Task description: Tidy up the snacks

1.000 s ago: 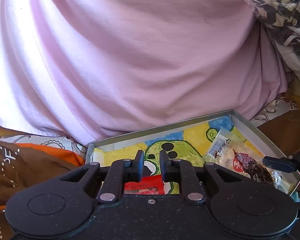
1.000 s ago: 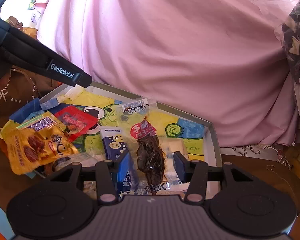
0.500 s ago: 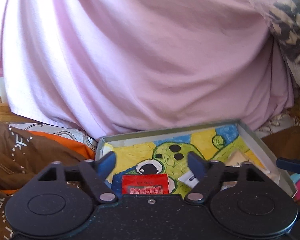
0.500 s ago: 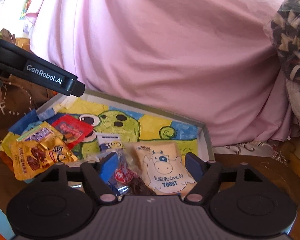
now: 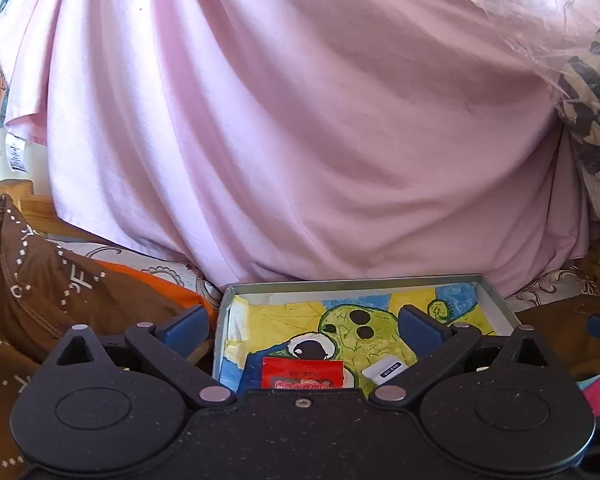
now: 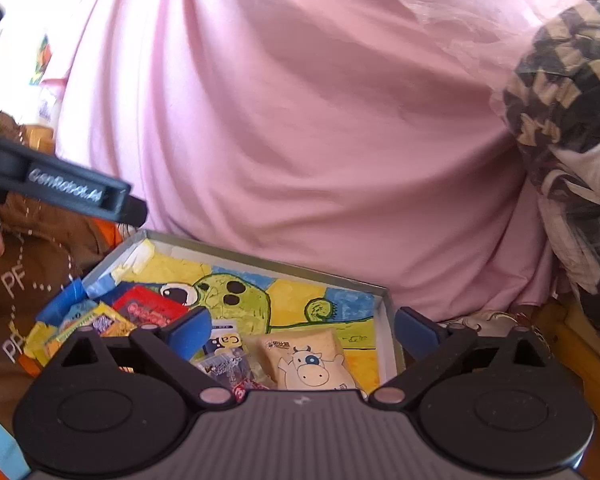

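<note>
A shallow metal tray (image 5: 352, 282) lined with a yellow, blue and green cartoon drawing lies just ahead of both grippers. My left gripper (image 5: 302, 324) is wide open above its near end, over a red packet (image 5: 302, 372) and a small white packet (image 5: 384, 370). My right gripper (image 6: 303, 330) is also wide open, holding nothing. Below it in the tray (image 6: 268, 262) lie a beige cow "toast" packet (image 6: 308, 360), a clear packet of dark meat (image 6: 232, 368), a blue-white packet (image 6: 224, 336) and the red packet (image 6: 148, 308). Yellow packets (image 6: 88, 324) spill over the tray's left corner. The left gripper's finger (image 6: 80, 194) shows at the left.
A large pink cloth (image 5: 300, 120) rises right behind the tray. Brown fabric with white dotted letters (image 5: 40, 280) and an orange piece (image 5: 156, 284) lie to the left. A black-and-beige patterned bundle under clear plastic (image 6: 568, 80) and a wooden edge (image 6: 572, 344) are on the right.
Both grippers opened wide and drew back from the tray. The right one let go of the dark meat packet, which now lies in the tray beside the toast packet.
</note>
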A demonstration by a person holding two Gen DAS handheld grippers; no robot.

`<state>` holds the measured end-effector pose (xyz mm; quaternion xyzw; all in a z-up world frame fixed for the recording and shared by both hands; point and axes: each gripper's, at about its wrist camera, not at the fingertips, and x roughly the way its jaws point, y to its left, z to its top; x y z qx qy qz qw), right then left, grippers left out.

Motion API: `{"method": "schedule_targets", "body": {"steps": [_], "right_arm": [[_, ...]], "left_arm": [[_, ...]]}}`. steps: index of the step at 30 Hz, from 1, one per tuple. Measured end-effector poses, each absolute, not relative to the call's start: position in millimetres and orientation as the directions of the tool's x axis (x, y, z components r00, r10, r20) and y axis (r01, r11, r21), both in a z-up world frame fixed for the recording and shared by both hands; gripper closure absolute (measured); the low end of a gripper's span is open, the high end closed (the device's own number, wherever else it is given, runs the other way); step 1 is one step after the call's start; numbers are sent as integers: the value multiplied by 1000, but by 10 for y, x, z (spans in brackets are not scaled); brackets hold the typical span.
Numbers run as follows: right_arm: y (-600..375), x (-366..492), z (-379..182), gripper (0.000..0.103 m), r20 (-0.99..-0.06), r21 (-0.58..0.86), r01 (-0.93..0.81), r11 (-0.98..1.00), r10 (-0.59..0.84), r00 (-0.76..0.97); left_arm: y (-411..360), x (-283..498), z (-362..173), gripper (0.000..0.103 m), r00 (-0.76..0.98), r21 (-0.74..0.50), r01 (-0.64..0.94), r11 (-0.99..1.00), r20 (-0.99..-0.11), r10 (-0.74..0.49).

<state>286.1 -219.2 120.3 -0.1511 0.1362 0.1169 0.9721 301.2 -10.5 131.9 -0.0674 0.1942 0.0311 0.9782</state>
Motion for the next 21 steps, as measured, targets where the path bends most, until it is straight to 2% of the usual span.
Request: {"method": "schedule_targets", "body": {"steps": [7, 21], "right_arm": [[-2256, 2789, 1358, 0, -291, -236, -238, 942, 165, 942], [-2230, 2560, 1534, 0, -276, -252, -254, 934, 183, 944]], "left_arm": [[-37, 2863, 1359, 2, 908, -127, -110, 986, -415, 48], [-25, 2615, 1501, 1, 909, -81, -115, 990, -410, 72]]}}
